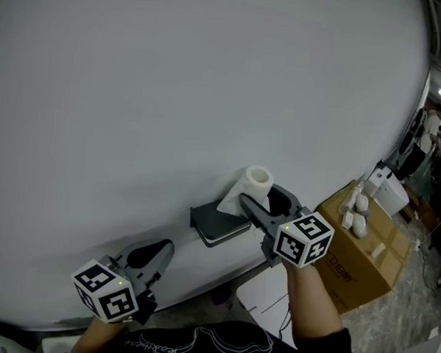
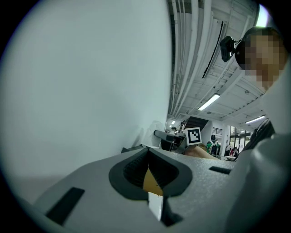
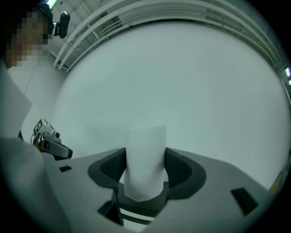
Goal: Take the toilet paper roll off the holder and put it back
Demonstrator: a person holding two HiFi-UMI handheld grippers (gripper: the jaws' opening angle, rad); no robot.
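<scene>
Your right hand-held gripper (image 3: 145,175) clamps the white roll (image 3: 145,148) upright near the wall (image 1: 173,96). Only the head view shows the dark holder (image 1: 219,224) beside it. Your left hand-held gripper (image 2: 148,169): closed, empty.

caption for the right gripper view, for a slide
Right gripper clamped on the toilet paper roll, plain white wall behind.

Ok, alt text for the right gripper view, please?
The right tongs clamp a white toilet paper roll, upright between their pads, in front of a plain white wall. The left tongs show small at the picture's left edge.
</scene>
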